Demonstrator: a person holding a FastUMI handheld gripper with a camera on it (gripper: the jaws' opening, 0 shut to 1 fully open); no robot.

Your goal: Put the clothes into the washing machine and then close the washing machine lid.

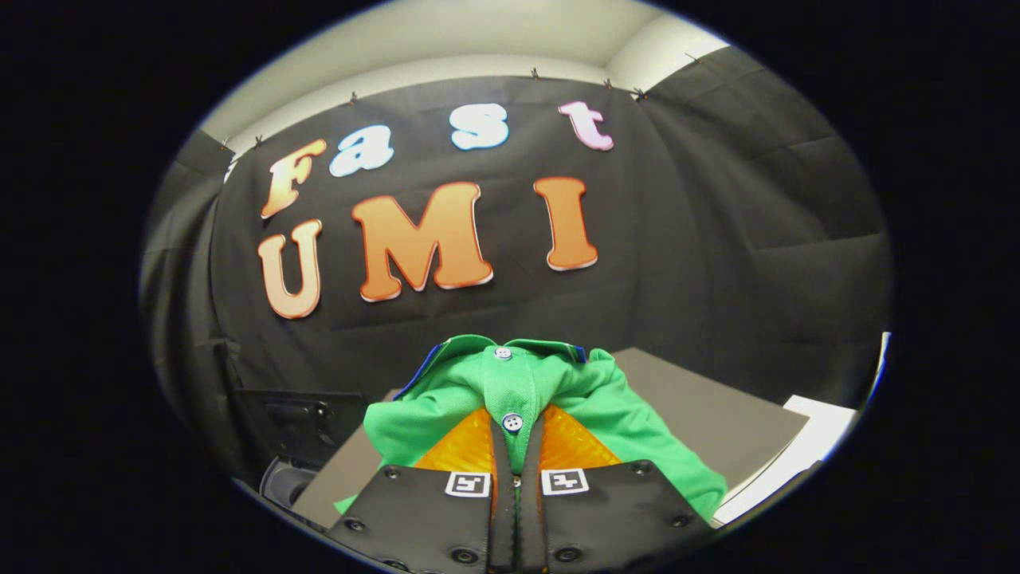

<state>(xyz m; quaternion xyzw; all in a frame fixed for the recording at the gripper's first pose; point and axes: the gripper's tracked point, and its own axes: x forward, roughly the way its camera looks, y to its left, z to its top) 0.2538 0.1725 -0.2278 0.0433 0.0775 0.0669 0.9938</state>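
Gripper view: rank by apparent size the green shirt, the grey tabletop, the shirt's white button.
1. Green polo shirt, pinched between the shut jaws; nearness inflates it.
2. Grey tabletop, partly hidden behind the shirt, so this ranking is unsure.
3. White button, smallest.

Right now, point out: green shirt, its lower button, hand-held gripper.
green shirt (637, 426): gripper view, sleeve fabric right of the fingers.
lower button (512, 422): gripper view, button face.
hand-held gripper (516, 446): gripper view, between fingertips, shut on shirt.

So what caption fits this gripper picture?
Gripper pinching a green shirt by its buttons, lifted above the table.
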